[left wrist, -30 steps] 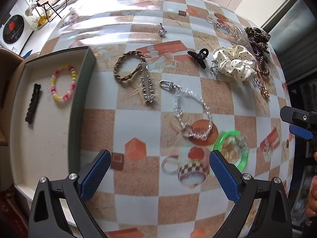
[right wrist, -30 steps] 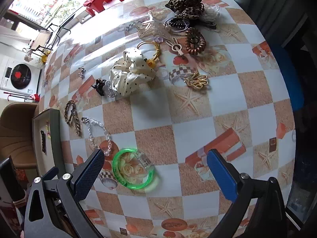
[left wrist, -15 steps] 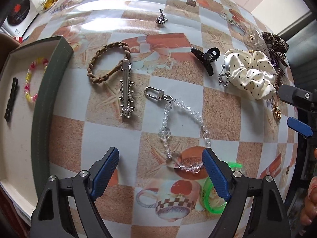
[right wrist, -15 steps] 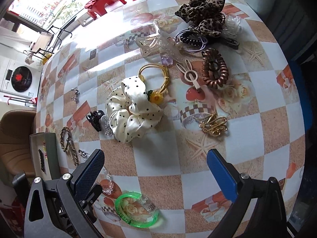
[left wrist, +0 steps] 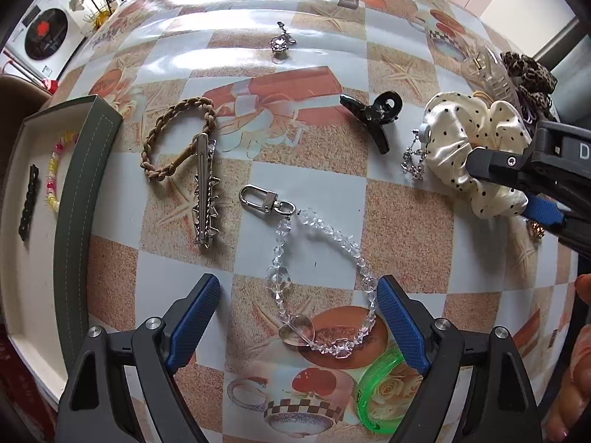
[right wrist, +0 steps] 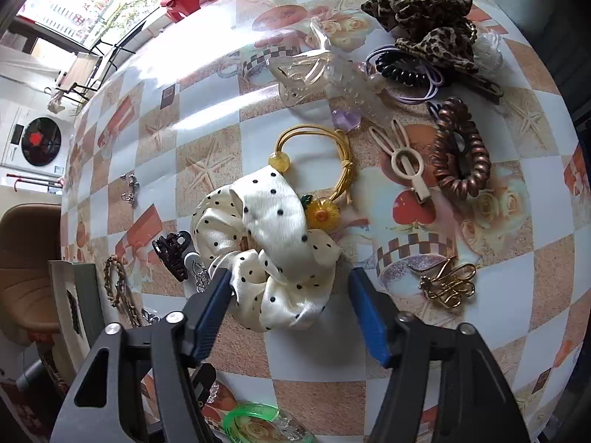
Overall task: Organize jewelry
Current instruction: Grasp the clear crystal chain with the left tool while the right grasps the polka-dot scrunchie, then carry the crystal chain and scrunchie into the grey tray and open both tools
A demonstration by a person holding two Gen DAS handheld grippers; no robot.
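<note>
My left gripper (left wrist: 297,319) points down at the table, open, with a clear crystal bead chain (left wrist: 276,281) and its silver clasp (left wrist: 258,199) lying between and ahead of its blue pads. My right gripper (right wrist: 291,313) straddles the cream polka-dot scrunchie (right wrist: 273,221), and its jaws are closing. The left pad brushes the fabric's edge while the right pad stands a little apart. In the left wrist view the same scrunchie (left wrist: 476,136) lies at the far right under a right-gripper finger (left wrist: 543,211). The green-rimmed tray (left wrist: 74,192) at the left holds a beaded bracelet (left wrist: 55,170) and a black clip (left wrist: 29,203).
On the checked tablecloth lie a braided brown bracelet (left wrist: 173,136), silver star clip (left wrist: 205,199), black claw clip (left wrist: 373,114), green bangle (left wrist: 380,398), yellow sunflower tie (right wrist: 325,162), beige clip (right wrist: 406,162), brown coil tie (right wrist: 461,155), gold brooch (right wrist: 447,284) and leopard scrunchie (right wrist: 424,11).
Both grippers came lower. The left moved over the crystal chain and narrowed slightly. The right left the green bangle, came over the polka-dot scrunchie, and its jaws narrowed around it.
</note>
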